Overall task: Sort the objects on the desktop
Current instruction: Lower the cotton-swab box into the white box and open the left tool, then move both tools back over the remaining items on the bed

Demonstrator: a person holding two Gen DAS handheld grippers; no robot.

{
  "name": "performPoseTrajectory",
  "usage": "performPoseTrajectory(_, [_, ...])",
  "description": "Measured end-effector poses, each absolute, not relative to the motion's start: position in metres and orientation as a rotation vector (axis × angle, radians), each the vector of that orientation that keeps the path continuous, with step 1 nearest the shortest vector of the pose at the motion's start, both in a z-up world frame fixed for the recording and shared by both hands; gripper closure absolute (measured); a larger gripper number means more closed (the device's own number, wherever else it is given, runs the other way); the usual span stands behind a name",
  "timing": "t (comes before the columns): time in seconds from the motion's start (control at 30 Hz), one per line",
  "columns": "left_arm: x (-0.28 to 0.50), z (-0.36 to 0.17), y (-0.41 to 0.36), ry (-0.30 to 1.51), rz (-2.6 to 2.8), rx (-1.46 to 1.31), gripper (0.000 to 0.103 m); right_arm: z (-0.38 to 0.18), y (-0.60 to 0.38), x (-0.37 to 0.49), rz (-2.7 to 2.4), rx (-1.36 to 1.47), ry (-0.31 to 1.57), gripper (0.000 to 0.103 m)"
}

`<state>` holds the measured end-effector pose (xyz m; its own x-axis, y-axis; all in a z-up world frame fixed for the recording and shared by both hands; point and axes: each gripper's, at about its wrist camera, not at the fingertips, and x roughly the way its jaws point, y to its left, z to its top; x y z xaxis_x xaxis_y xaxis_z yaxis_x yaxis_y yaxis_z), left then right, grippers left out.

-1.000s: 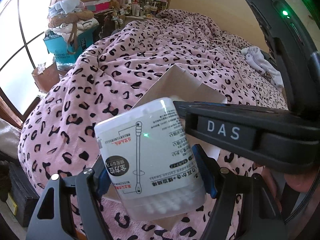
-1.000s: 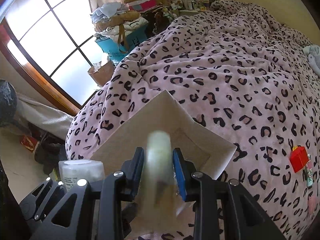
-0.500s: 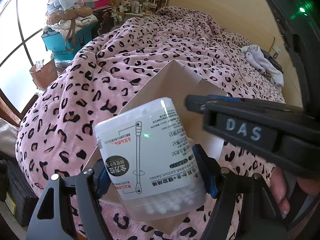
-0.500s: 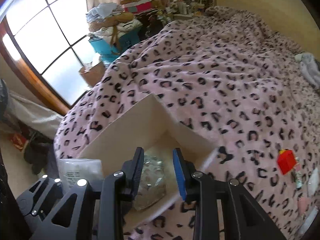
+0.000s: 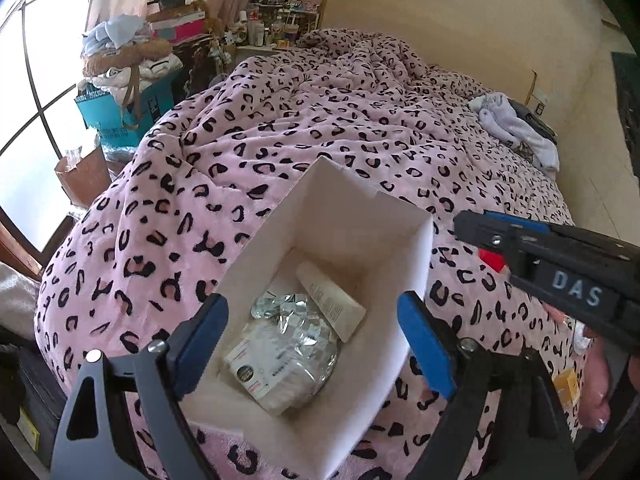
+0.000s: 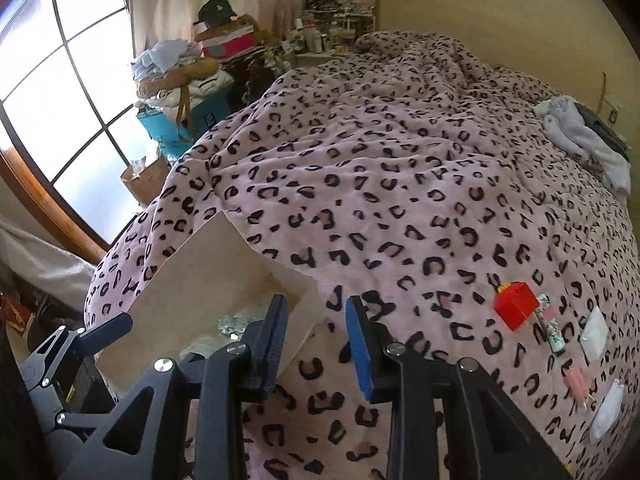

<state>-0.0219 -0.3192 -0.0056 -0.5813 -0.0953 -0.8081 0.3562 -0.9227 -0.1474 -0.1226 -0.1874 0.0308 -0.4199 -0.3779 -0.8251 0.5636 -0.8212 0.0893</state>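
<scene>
White cardboard box (image 5: 404,280) sits on the pink spotty blanket (image 5: 280,140). The cotton swab tub (image 5: 276,364) lies inside it (beside shiny foil). The left gripper (image 5: 312,344) hangs above, jaws opening, nothing between them. The right gripper (image 6: 316,344) is empty, jaws apart.

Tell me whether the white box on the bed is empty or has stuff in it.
Not empty. The white box holds a cotton swab tub lying on its side, a crinkled foil packet and a white tube.

A white box (image 5: 416,264) sits on a pink, black-spotted blanket (image 5: 320,120); the block (image 6: 516,310) looks red.
</scene>
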Motion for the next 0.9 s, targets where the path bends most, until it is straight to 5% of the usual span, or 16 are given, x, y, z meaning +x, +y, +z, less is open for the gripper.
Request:
performPoseTrajectory(0.4, [0.035,0.031,-0.268,0.374,-2.592,1.179,0.013,0.056,-0.086,-0.064,-2.402,1.179,0.138,0.072])
performPoseTrajectory(0.9, [0.103,-0.032,-0.166,0.314,-2.548,1.145,0.013,-0.041,0.043,0.025,-2.491,1.300,-0.027,0.072])
